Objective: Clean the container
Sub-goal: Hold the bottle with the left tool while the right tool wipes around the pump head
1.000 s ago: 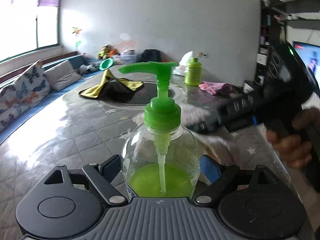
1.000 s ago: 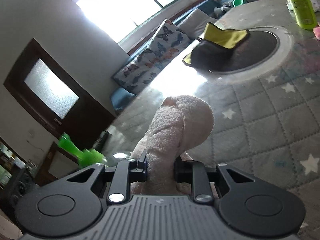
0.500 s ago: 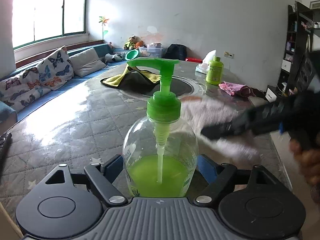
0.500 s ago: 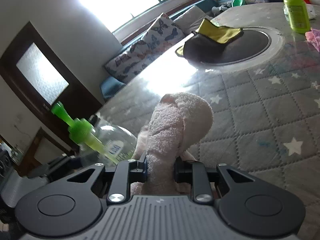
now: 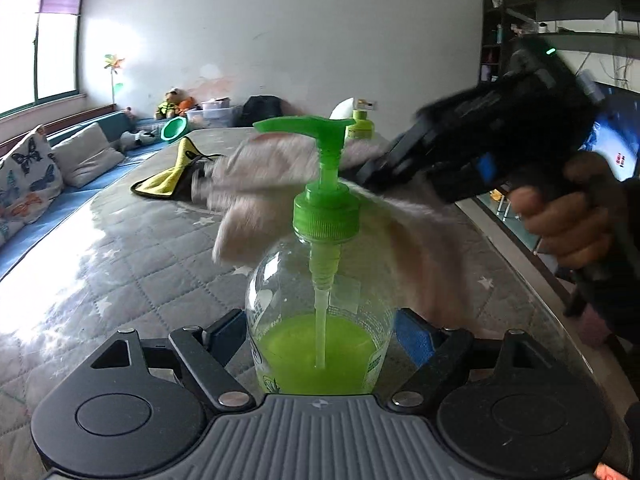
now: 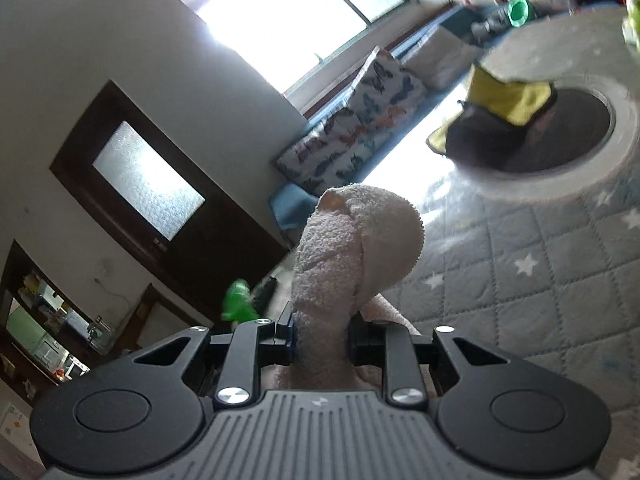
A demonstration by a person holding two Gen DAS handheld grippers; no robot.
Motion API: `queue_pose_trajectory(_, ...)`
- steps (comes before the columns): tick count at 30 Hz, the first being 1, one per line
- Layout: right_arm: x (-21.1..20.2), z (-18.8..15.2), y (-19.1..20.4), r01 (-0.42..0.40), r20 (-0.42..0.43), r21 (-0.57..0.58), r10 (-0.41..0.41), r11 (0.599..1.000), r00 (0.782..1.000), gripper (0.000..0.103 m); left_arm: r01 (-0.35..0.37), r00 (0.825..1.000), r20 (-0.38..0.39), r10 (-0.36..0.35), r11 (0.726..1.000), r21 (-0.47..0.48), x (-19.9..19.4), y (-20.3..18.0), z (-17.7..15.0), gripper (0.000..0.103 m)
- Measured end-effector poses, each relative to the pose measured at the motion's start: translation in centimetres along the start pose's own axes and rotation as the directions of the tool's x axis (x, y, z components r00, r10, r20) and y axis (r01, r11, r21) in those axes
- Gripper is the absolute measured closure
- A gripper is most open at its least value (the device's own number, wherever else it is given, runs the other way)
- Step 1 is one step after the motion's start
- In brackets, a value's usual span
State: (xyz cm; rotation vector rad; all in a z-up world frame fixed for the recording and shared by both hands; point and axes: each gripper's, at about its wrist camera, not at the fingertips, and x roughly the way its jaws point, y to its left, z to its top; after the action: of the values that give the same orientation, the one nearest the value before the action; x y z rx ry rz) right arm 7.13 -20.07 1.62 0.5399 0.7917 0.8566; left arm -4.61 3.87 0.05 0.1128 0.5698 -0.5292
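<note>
the left gripper (image 5: 320,332) is clamped on the lower body of the clear pump bottle (image 5: 320,320), its blue-padded fingers (image 5: 414,338) pressing in from both sides. the bottle stands upright just in front of the camera, green liquid filling its lower part and a green pump head (image 5: 308,126) on top. right behind the bottle and against its shoulder hangs the pale pink towel (image 5: 280,184), blurred. the right gripper (image 6: 322,340) is clamped on that towel, which bulges up between its fingers. the right hand (image 5: 568,216) grips the black handle to the right of the bottle. farther behind the bottle, on the quilted star-print tablecloth (image 5: 132,264), lies a yellow cloth (image 5: 172,176), and beyond that stands a second green bottle (image 5: 362,128).
</note>
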Motion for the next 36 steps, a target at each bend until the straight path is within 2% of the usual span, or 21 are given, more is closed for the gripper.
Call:
queue_pose_trajectory(8, 1.4, -1.3, -2.4, 0.053, -0.009, 0.054, -0.052, 0.997, 0.999, 0.081, -0.051, 0.999, -0.002, 0.051, 0.999, -0.015, 0.5, -0.9, 0.0, 0.018)
queue_pose_trajectory(13, 1.3, -2.5, -2.5, 0.160, -0.047, 0.006, -0.159, 0.987, 0.986, 0.081, -0.102, 0.995, -0.014, 0.101, 0.994, -0.039, 0.6, -1.5, 0.3, 0.017)
queue_pose_trajectory(21, 0.1, -4.7, -2.2, 0.196, -0.065, -0.025, -0.197, 0.980, 0.978, 0.081, -0.121, 0.993, -0.020, 0.120, 0.991, -0.051, 0.7, -1.8, 0.6, 0.018)
queue_pose_trajectory(25, -1.7, -4.0, -1.1, 0.171, -0.026, -0.026, -0.171, 0.985, 0.985, 0.081, -0.109, 0.994, -0.006, 0.109, 0.994, 0.000, 0.7, -2.1, 0.4, 0.018)
queue_pose_trajectory(29, -3.1, -2.1, 0.8, 0.089, 0.041, -0.046, -0.088, 0.995, 0.995, 0.081, -0.074, 0.997, 0.004, 0.074, 0.997, 0.036, 1.3, -2.2, 0.5, 0.018)
queue_pose_trajectory(32, -2.7, -0.9, 1.3, 0.049, 0.050, -0.055, -0.046, 0.997, 0.998, 0.081, -0.056, 0.998, 0.009, 0.056, 0.997, 0.047, 1.8, -2.2, 0.7, 0.018)
queue_pose_trajectory(36, -1.1, -0.1, 0.1, 0.041, 0.036, -0.013, -0.041, 0.999, 0.999, 0.081, -0.043, 0.999, 0.012, 0.043, 0.998, 0.045, 2.2, -1.9, 0.6, 0.018)
